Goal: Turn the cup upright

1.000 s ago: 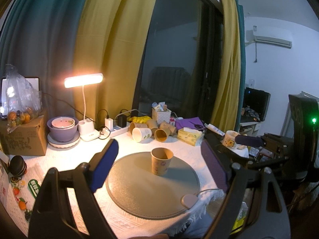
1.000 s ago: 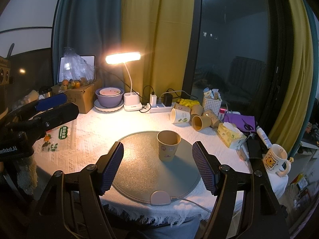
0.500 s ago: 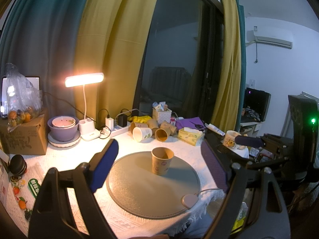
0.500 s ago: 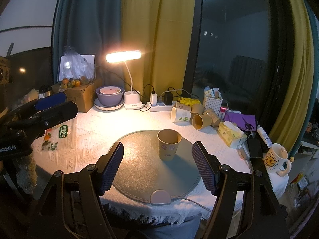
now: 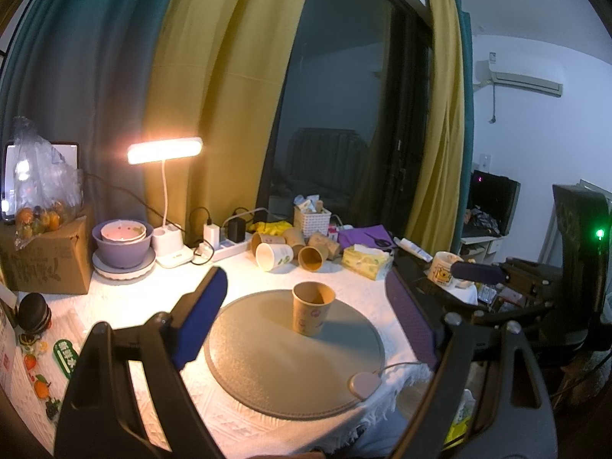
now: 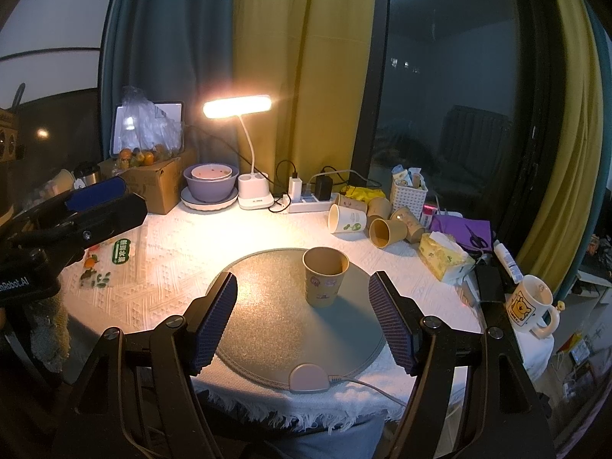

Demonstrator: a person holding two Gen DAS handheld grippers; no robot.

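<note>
Cup (image 6: 325, 281) upright, printed stickers right-view only

Tan paper cup (image 6: 325, 281) — small printed pictures; grey round mat (image 6: 275, 325).

1. Left gripper (image 6: 95, 206), seen at the left edge of the right wrist view: white lettering on its black body reads "nRobot.AI", the start cut off by the frame edge
2. Green oval sticker (image 6: 122, 251) on the tablecloth: white characters, too small to read
3. Cardboard box (image 5: 42, 264): dark print on its front face, blurred, not legible
4. Mug (image 6: 528, 302): cartoon bear picture with a line of small letters under it, not readable
5. Paper cup (image 6: 325, 279) on the round mat: small printed pictures, no legible words
</note>
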